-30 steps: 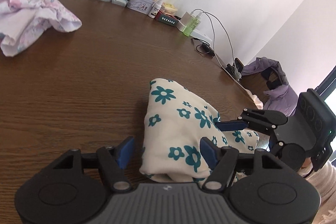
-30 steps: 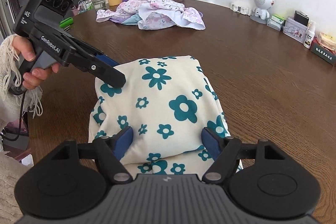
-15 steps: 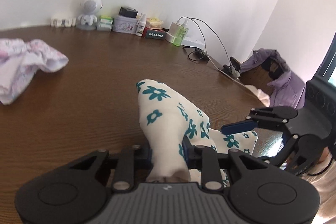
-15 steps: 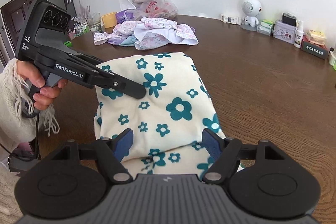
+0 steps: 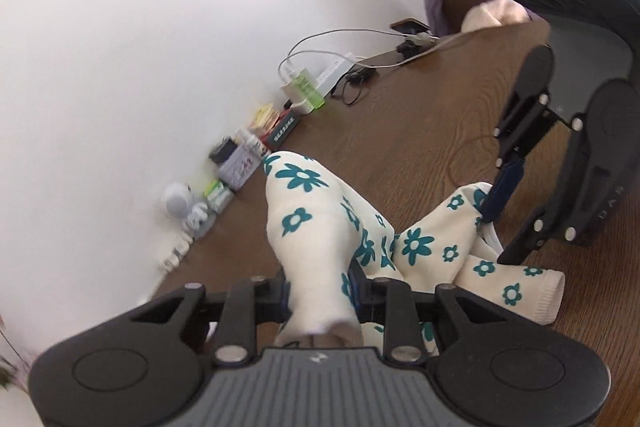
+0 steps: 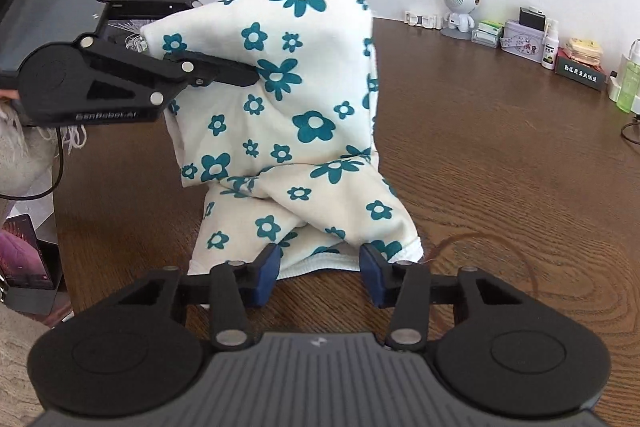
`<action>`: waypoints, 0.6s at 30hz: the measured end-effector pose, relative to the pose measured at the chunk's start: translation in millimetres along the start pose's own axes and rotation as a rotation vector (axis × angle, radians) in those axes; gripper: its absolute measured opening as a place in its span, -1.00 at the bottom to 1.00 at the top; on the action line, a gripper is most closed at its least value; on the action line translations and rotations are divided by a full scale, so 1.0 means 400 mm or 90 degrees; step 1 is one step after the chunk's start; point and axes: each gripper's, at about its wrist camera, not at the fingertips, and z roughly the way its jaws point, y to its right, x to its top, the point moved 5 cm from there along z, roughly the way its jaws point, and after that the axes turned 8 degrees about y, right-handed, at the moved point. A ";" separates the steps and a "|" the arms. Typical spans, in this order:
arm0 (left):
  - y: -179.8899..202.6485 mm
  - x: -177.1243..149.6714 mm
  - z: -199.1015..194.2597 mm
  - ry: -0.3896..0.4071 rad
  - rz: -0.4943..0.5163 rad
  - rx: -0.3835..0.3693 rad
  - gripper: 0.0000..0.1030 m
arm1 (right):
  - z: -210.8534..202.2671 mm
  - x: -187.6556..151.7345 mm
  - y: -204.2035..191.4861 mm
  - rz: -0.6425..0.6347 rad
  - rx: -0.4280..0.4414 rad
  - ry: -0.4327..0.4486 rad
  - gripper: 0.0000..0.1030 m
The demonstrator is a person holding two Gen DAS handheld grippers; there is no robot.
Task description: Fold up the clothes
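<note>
Cream cotton garment with teal flower print [image 6: 280, 99]: half-folded, one side raised off the brown wooden tabletop [image 6: 500, 167]. Left tongs [image 5: 320, 291] clenched on its edge; right tongs [image 6: 318, 271] closing around the hem, pads not yet pressing. Final folds remain

Dark wood-grain tabletop [image 6: 500, 155] bearing the lower folds of a cream garment with teal flowers [image 6: 304, 211]. Ranged along its far edge by the wall: a small white robot figurine [image 6: 460, 9], a printed tin [image 6: 520, 41], a small white bottle [image 6: 550, 47], a dark labelled box [image 6: 580, 73] and a green bottle [image 6: 630, 85]. A faint ring, possibly a thin cord, lies beside the garment's hem [image 6: 480, 243].
</note>
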 end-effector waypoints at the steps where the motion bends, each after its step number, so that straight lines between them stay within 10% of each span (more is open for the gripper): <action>1: 0.036 0.012 -0.008 0.012 0.038 -0.001 -0.50 | -0.001 -0.005 -0.004 0.000 -0.001 0.002 -0.13; 6: 0.198 0.034 -0.035 0.049 0.200 -0.013 -0.46 | -0.044 -0.026 0.001 0.014 -0.007 0.015 -0.13; 18: 0.322 0.003 -0.047 0.055 0.271 -0.074 -0.28 | -0.224 0.005 0.074 0.109 -0.023 0.126 -0.13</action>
